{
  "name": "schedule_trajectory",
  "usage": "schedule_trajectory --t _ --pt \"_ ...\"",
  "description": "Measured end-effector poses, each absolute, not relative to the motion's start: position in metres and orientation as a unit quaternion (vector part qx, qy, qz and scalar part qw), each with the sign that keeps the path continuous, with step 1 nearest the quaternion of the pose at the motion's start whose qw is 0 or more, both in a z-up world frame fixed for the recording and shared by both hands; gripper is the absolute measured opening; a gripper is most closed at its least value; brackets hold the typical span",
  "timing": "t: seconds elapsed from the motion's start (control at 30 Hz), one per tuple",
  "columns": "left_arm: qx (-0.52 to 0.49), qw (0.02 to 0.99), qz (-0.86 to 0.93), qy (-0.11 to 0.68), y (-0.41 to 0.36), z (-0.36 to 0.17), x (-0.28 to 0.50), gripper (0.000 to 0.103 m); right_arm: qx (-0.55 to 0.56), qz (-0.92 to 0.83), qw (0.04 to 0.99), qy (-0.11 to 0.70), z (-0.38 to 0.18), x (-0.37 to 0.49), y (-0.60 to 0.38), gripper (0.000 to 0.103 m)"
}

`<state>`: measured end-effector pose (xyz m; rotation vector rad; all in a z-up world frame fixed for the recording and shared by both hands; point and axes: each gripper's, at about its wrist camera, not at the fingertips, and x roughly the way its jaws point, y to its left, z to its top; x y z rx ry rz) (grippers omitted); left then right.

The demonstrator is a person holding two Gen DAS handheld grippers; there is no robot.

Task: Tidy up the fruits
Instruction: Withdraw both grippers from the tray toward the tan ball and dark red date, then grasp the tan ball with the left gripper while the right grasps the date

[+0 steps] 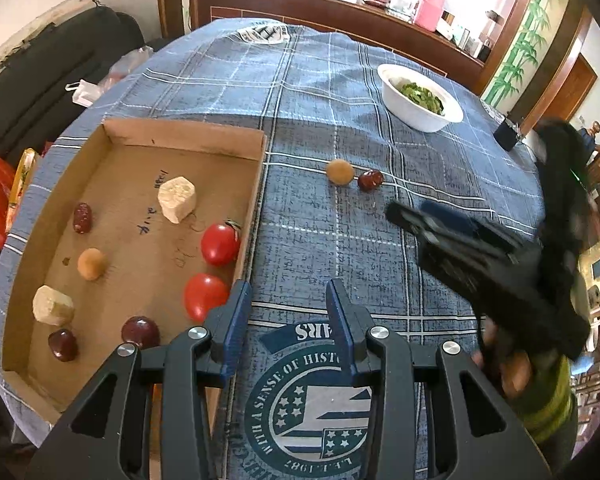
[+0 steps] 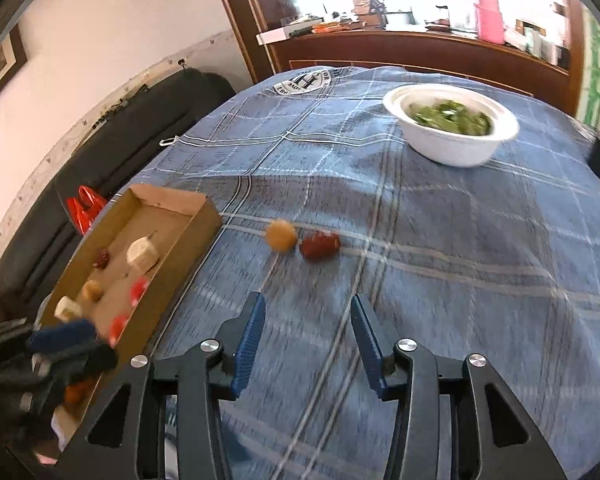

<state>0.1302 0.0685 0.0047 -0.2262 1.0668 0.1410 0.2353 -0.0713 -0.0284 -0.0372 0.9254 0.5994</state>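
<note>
Two fruits are left out on the blue cloth: a round tan one [image 2: 281,234] and a dark red one [image 2: 319,245], touching side by side, near the cardboard tray [image 1: 256,184] that already holds the others. The right gripper [image 2: 308,344] points at them with its jaws apart and nothing between them. The left gripper [image 1: 288,320] is empty too, jaws apart, at the tray's edge. I think the right one should go slow, pick just one fruit, and squeeze softly so its neighbour does not roll away.
</note>
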Motion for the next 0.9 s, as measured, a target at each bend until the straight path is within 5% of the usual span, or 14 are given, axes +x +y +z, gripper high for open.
schedule_trajectory --t 0.47,0.9 --pt "-0.114 0.840 0.044 0.528 0.068 -0.012 0.169 0.036 -0.095 0.288 0.841 0.448 -0.056 0.280 -0.032 0.033" --pt "-0.084 0.825 0.058 0.555 0.033 -0.039 0.252 0.036 0.023 0.253 0.858 0.447 -0.021 0.238 -0.128 0.033"
